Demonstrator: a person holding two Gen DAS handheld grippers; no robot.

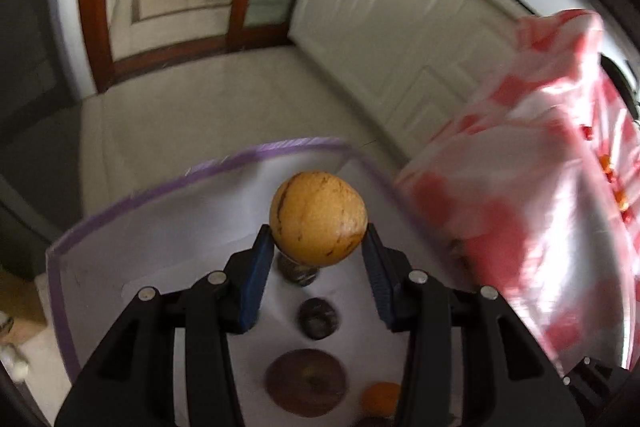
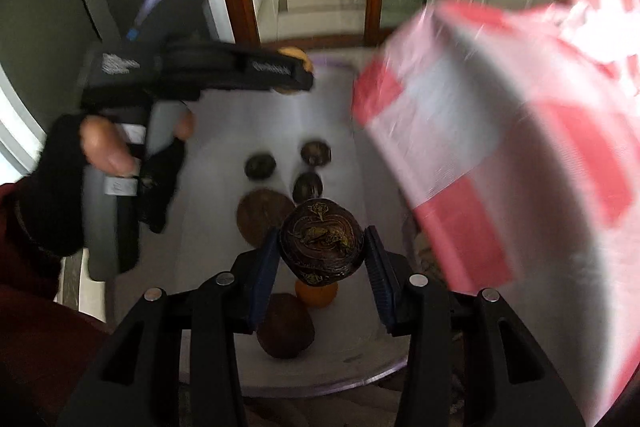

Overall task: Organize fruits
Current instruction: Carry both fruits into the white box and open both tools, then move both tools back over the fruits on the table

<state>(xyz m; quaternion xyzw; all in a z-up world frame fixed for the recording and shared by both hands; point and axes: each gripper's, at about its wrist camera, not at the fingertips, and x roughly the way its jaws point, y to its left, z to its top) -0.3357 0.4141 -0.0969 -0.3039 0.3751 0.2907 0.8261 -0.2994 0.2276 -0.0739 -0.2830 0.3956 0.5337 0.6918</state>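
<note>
**Both hands loaded over the tray**

The left hand-held gripper (image 1: 319, 251) clamps a yellow fruit (image 1: 318, 218); the right hand-held gripper (image 2: 322, 253) pinches a dark, patterned fruit (image 2: 321, 241). Both hang above the white tray (image 1: 100, 267), where blurred dark fruits (image 2: 260, 167) lie. A red-and-white bag (image 2: 500, 155) hides the tray's right side.

In your left wrist view the yellow fruit (image 1: 318, 218) hides most of a dark fruit (image 1: 298, 271) behind it, and the orange fruit (image 1: 380, 397) at the near edge of the white tray (image 1: 92, 267) is partly covered by the finger. The red-and-white bag (image 1: 520, 187) is blurred and cut by the right edge. In your right wrist view the left gripper (image 2: 296, 71) covers most of its fruit.
</note>
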